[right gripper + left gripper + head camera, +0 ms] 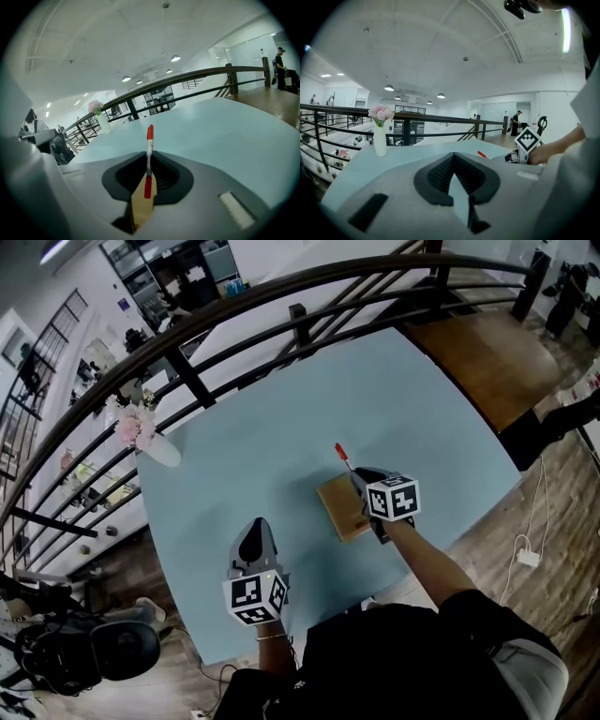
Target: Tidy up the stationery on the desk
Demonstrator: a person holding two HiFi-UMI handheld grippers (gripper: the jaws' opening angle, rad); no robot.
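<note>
My right gripper [357, 475] is shut on a red-and-white pen [342, 455], whose red cap sticks out past the fingertips toward the middle of the pale blue table [281, 418]. In the right gripper view the pen [150, 138] stands clamped between the pads, and my right gripper [149, 164] hangs over a flat tan notebook [140, 206]. That notebook [339, 510] lies just under and left of the gripper. My left gripper [255, 527] hovers near the table's front edge, shut with nothing in it [453, 159].
A white vase with pink flowers [157, 448] stands at the table's left edge, also in the left gripper view [380, 139]. A dark railing [192, 379] runs behind the table. A wooden landing [483, 357] lies at the far right.
</note>
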